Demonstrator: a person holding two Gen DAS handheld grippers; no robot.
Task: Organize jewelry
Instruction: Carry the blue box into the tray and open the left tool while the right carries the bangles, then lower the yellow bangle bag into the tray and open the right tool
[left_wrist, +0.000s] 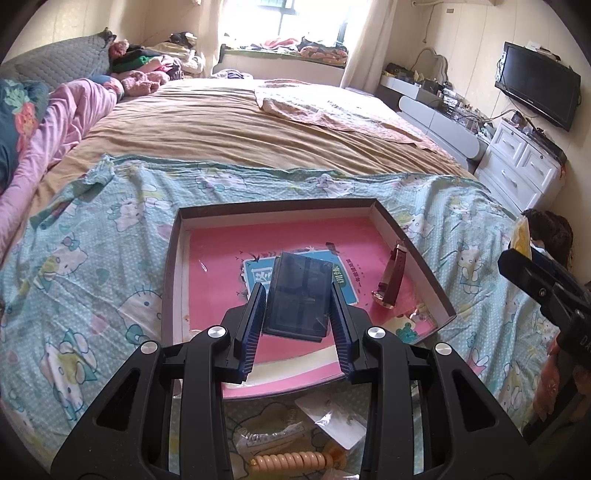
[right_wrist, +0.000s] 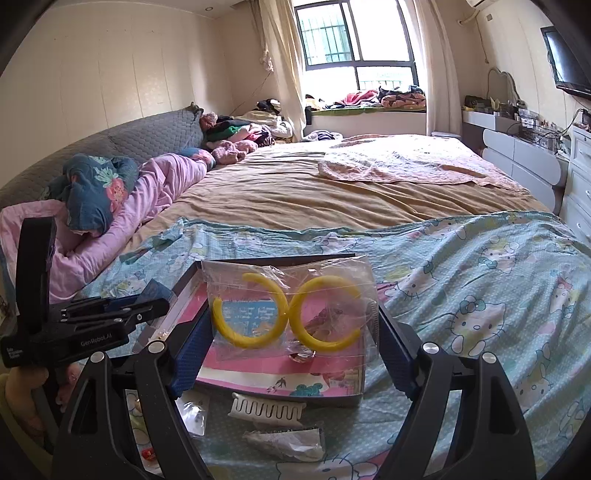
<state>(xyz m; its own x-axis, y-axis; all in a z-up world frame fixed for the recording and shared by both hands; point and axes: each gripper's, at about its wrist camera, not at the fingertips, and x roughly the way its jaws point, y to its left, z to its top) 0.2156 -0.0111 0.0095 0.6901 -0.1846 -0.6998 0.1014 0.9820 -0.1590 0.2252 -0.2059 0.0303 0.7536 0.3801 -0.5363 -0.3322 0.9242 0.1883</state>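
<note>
Lying nearest the cameras, on the pale-blue cartoon-print bedsheet (left_wrist: 92, 258), are small items that are hard to make out: a peach coiled band (left_wrist: 291, 461) cut off by the frame edge and a crumpled clear packet (right_wrist: 286, 443), its contents unreadable. Just beyond them, the left gripper (left_wrist: 297, 295) pinches a dark, translucent rectangular plastic case (left_wrist: 297, 295) between its blue ribbed fingers (left_wrist: 255, 325), holding it above the pink floor of the shallow, dark-rimmed cardboard tray (left_wrist: 173, 258). The right gripper (right_wrist: 293, 325) clamps a clear plastic bag holding two yellow open hoops (right_wrist: 288, 310) over the tray's near end; the bag partly hides what lies behind it. Farther right in the tray, a brown-strapped wristwatch (left_wrist: 391, 277) lies beside the wall.
</note>
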